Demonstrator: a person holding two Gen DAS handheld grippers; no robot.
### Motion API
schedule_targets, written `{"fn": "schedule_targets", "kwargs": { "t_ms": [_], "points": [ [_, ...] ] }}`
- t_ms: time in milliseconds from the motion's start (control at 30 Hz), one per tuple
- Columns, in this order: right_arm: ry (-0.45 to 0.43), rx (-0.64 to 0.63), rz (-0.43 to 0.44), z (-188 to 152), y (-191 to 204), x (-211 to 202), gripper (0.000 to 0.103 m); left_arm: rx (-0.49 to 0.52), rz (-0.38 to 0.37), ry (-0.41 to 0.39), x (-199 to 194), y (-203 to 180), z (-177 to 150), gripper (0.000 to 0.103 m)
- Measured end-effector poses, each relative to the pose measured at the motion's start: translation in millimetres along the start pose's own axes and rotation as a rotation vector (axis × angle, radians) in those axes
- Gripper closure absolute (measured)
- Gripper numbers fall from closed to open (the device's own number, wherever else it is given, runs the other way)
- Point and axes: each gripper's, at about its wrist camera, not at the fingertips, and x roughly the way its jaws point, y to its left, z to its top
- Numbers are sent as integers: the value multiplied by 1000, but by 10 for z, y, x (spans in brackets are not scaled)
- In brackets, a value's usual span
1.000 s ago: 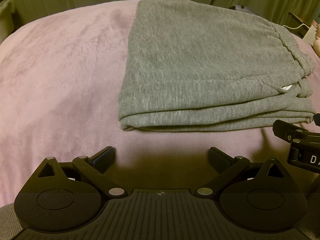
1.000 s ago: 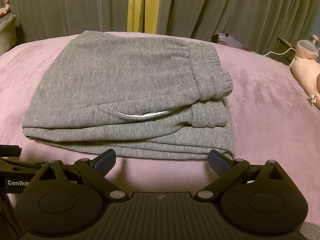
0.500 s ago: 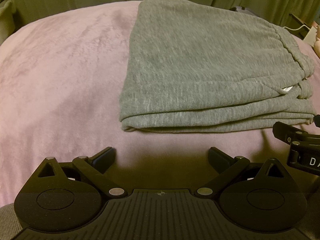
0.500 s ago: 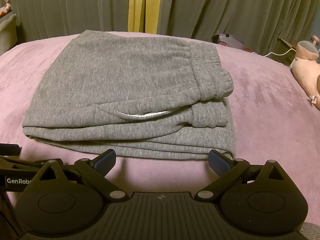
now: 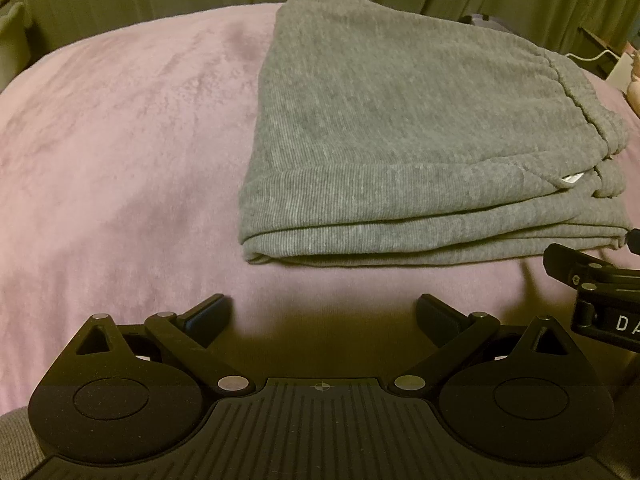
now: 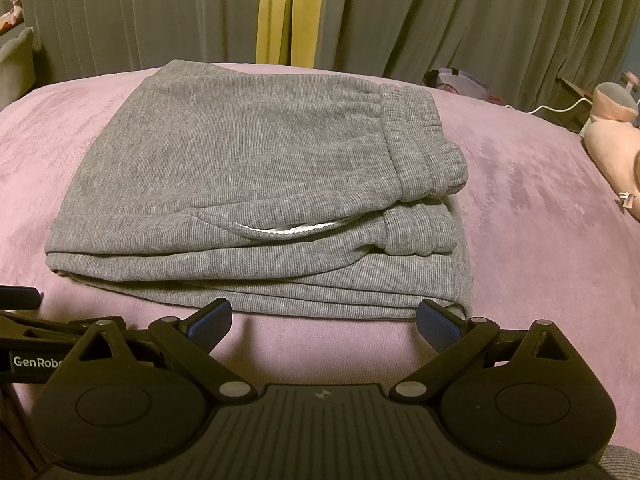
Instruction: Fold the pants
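Hovering both grippers short of the folded pants.
You are holding the left gripper (image 5: 324,312) and right gripper (image 6: 324,316) spread wide, gripping nothing, while the gray pants (image 6: 256,196) are lying in 1 folded stack on the pink blanket (image 6: 540,216), curtains (image 6: 460,16) hanging beyond.

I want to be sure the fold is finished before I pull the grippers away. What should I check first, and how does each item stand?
1. Left gripper open, nothing between its fingers: ok.
2. Right gripper open and empty: ok.
3. Grey pants lie as one compact stack of layers on the purple blanket: ok.
4. Waistband is on top at the right side, not trailing off the stack: ok.
5. Both grippers are clear of the fabric: left ok; the right one's fingertips sit very near the front edge, so contact there: cannot tell.
6. Far edge of the stack lined up: cannot tell, it is hidden.
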Motion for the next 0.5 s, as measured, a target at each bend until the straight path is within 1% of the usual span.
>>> {"fn": "schedule_targets", "kwargs": {
  "t_ms": [233, 500],
  "points": [
    [-1, -8, 1, -7, -5, 1, 4, 8, -5, -17, -53, -28, -17, 1],
    [0, -16, 2, -7, -16, 3, 4, -24, 6, -52, -86, 14, -16, 1]
  ]
}}
